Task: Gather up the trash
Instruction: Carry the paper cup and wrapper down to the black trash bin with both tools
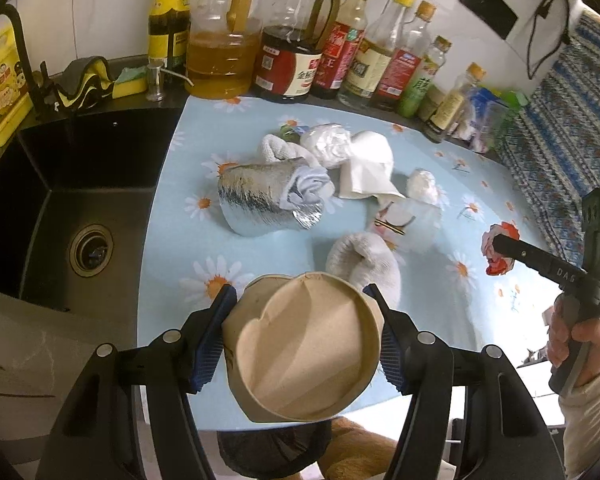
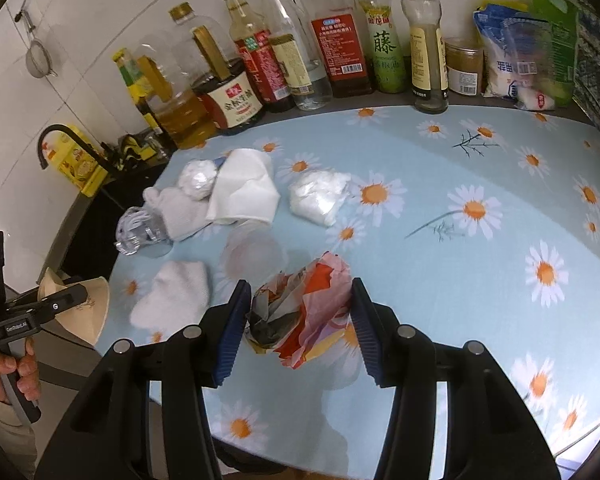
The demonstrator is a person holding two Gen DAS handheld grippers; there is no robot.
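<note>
A crushed paper cup (image 1: 306,346) is pinched between the left gripper (image 1: 303,336) pads, while a crumpled colourful wrapper (image 2: 300,312) is clamped by the right gripper (image 2: 298,324), both above the daisy-patterned tablecloth (image 2: 480,280).

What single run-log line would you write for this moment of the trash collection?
left gripper: shut on paper cup | right gripper: shut on crumpled wrapper | left on tablecloth: tissues, foil cup

sink (image 1: 60,208) left of the tablecloth (image 1: 172,248); bottles (image 1: 340,48) along the wall behind; foil cup (image 1: 260,204), napkin (image 1: 368,172), sock (image 1: 364,264) mid-cloth; paper cup (image 1: 304,344) between left gripper (image 1: 302,292) jaws at front edge.
</note>
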